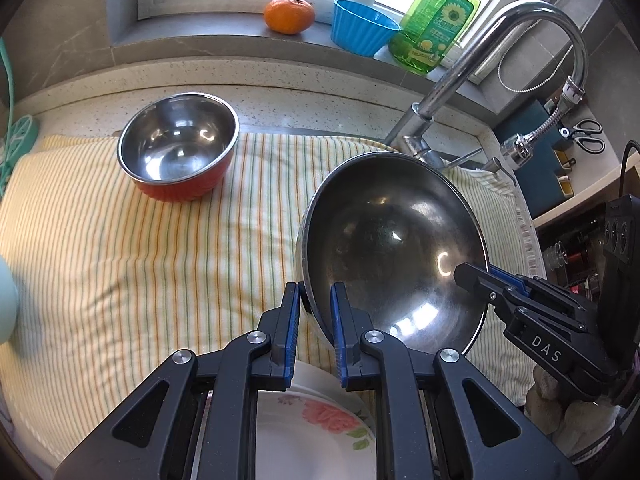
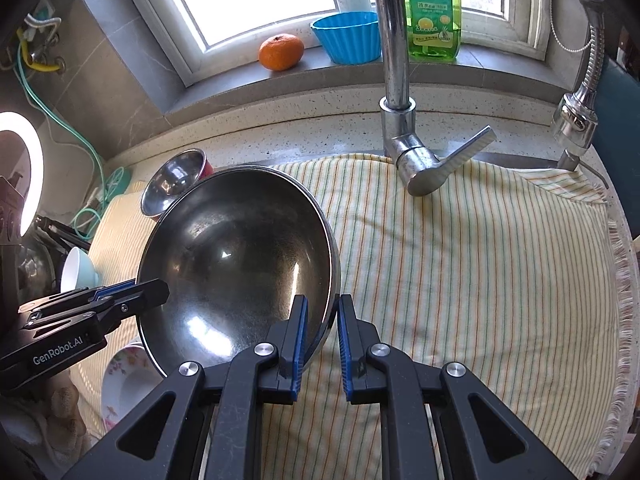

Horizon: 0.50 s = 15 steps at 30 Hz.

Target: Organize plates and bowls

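A large steel bowl (image 1: 394,248) hangs tilted above the striped cloth, held by both grippers at opposite sides of its rim. My left gripper (image 1: 315,300) is shut on the bowl's left rim, and my right gripper (image 2: 323,312) is shut on the right rim of the same steel bowl (image 2: 236,264). Each gripper shows in the other's view, the right gripper (image 1: 476,276) at the bowl's far edge and the left gripper (image 2: 148,292) likewise. A smaller red bowl with steel inside (image 1: 178,146) stands on the cloth behind. A flowered white plate (image 1: 312,432) lies under the left gripper.
The tap (image 2: 400,80) and its lever rise at the back of the striped cloth (image 2: 480,264). An orange (image 1: 289,14), a blue cup (image 1: 360,26) and a green soap bottle (image 1: 440,20) sit on the window sill. A pale blue bowl (image 2: 80,270) lies at far left.
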Available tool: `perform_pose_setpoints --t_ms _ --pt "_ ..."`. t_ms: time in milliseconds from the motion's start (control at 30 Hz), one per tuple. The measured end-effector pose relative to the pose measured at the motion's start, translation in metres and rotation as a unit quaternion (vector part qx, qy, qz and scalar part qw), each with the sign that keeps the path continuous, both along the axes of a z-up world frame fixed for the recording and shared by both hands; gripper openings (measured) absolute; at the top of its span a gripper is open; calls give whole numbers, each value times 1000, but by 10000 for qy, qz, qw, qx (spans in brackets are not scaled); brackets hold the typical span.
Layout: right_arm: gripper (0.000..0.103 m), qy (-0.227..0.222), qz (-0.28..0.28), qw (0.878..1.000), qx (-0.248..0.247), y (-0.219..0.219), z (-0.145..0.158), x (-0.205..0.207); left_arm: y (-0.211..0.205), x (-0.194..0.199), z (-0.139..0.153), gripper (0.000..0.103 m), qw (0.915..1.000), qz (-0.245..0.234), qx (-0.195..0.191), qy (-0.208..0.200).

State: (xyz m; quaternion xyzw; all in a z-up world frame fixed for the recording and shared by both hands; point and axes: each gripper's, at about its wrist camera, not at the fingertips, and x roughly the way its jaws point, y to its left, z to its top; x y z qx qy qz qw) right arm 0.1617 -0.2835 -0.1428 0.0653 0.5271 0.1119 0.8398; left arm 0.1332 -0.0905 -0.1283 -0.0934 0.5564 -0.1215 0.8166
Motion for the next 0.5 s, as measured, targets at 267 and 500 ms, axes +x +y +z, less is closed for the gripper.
perform_pose_setpoints --t_ms 267,500 --pt "13 132 -97 9999 -32 -12 -9 -16 -14 -11 -8 14 9997 -219 42 137" --pt "13 274 -157 9995 -55 -19 -19 -29 -26 -16 -15 14 9989 -386 88 240"
